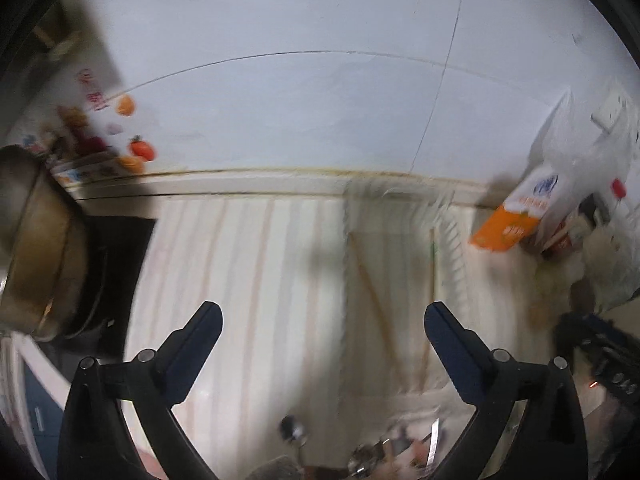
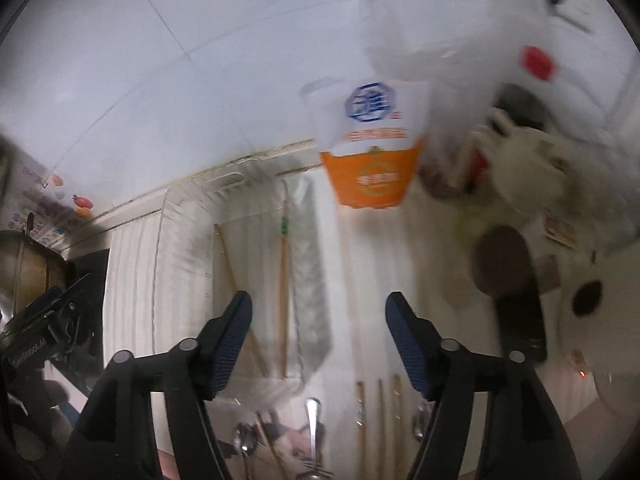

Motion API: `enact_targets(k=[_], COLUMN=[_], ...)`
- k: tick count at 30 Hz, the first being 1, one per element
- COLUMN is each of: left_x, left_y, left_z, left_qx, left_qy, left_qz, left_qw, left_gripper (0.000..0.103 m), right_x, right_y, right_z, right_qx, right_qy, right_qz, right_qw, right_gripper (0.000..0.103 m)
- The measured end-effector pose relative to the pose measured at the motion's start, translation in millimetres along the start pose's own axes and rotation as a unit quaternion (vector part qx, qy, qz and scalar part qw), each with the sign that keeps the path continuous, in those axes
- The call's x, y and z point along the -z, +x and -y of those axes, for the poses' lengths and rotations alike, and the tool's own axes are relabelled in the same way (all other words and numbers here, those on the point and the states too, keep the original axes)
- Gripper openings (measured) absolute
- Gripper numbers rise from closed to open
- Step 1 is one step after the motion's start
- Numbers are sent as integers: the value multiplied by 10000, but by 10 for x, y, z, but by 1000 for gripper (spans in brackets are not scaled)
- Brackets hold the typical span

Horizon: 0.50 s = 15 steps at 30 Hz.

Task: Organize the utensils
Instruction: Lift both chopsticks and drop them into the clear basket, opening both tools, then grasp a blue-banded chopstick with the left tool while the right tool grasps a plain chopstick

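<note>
Left tool (image 1: 322,322): fingers spread wide with nothing between them, held above the striped cloth.
Right tool (image 2: 319,312): fingers spread wide, nothing gripped, held above the tray area.
Left tool seen from the right: its black body (image 2: 44,320) shows at the left edge of the right wrist view, beside the pot.
Right tool seen from the left: a dark body (image 1: 596,344) at the right edge of the left wrist view.
Utensil tray (image 2: 192,216): clear plastic with divided lanes, lying on the counter ahead of both tools; edges blurred.
Chopsticks in tray (image 2: 283,280): wooden sticks lying lengthwise in the lanes, one with a green band near its far end; a second stick (image 2: 230,268) lies slanted to its left.
Loose chopsticks (image 2: 380,408): three wooden sticks side by side on the cloth, just below the right tool's fingers.
Spoons (image 2: 314,420): metal spoons and forks heaped at the bottom edge, near side of the tray; blurred.
Cloth (image 1: 240,260): pale, striped, covering the counter under the tray.
Carton (image 2: 372,152): white and orange, blue emblem, standing by the wall beyond the tray.
Pot (image 1: 36,240): steel, far left, on a black stove surface.
Plastic bags (image 1: 580,152): white, piled at the right by the carton.
Dark spatula (image 2: 508,280): right of the right tool, lying on the counter.
</note>
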<state>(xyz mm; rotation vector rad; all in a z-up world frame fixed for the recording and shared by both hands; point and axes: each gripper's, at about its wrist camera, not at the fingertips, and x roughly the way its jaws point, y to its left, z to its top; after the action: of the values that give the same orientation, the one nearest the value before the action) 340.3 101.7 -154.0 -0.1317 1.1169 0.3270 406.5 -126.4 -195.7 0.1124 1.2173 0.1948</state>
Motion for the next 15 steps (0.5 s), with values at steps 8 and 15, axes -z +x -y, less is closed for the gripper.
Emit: enact_targets(k=[8,15], left_x=[1281,1999], left_y=[233,819], left_z=[142,744], left_qx=[543,1128], left_qy=[-27,386], left_qz=[-1190,-2420], left_qw=[9914,9629], left_gripper=[95,35], right_x=[959,1568], right_y=[-32,291], right_z=[406,769], right_qx=[72,62], right_qy=[244,559], right_qz=[-270,-1035], right_qw=[9993,9930], right_gripper=[19,18])
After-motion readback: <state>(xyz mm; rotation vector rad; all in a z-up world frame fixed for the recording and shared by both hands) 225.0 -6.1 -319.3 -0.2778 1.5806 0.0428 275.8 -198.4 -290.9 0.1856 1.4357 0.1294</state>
